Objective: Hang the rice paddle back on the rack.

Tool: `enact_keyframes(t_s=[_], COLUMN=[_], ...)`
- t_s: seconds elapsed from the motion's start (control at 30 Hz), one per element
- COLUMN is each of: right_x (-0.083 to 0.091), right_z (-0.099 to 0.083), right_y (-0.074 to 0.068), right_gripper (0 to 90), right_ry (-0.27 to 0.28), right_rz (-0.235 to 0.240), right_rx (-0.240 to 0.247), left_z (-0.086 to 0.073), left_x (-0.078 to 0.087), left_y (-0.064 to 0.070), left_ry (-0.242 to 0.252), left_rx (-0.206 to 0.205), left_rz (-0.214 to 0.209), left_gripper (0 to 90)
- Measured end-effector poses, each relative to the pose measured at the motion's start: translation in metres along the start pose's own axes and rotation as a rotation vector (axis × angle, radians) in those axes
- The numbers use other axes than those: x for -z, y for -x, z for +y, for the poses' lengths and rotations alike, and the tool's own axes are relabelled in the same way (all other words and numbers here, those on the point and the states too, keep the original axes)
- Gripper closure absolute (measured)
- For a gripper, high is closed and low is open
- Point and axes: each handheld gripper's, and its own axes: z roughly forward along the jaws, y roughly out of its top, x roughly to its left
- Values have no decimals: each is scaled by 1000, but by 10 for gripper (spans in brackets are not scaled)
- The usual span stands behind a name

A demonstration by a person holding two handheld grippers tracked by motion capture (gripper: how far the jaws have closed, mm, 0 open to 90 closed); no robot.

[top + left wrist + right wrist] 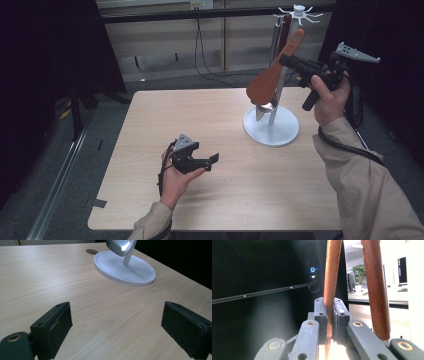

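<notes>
The right hand-held gripper [292, 61] was pinching the handle of a wooden spatula [270, 80], raised beside the hanging rack [272, 125] near the worktop's [200, 120] far right corner. Its jaws were pressed together on the thin handle edge [329, 302]. The left hand-held gripper [212, 161] hovered spread and empty over the near middle. The narrow grip risked the spatula pivoting, and its blade could knock the steel utensil [121, 246] hanging on the rack or tip the stand.

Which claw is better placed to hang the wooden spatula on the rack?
Right. The right claw already grips the wooden spatula beside the rack; the left claw hangs open and empty over the table.
</notes>
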Motion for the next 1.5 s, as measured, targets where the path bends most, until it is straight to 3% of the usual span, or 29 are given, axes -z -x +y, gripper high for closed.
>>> enact_keyframes(t_s=[0.77,0.97,1.07,1.37,1.5], right_x=[-9,-6,-1,9,11], right_z=[13,8,8,10,8], right_y=[24,31,31,35,35], right_gripper=[848,846,838,808,727], right_ry=[28,12,14,30,33], right_rz=[-22,-57,-93,-119,-146], right_rx=[-39,-63,-46,-66,-67], left_z=[2,2,2,2,1], left_x=[6,6,6,4,4], left_y=[-4,-3,-2,1,1], left_ry=[3,0,0,-10,-13], left_rx=[-7,-12,-7,-20,-20], left_rz=[4,5,6,4,-1], left_gripper=[97,97,96,96,96])
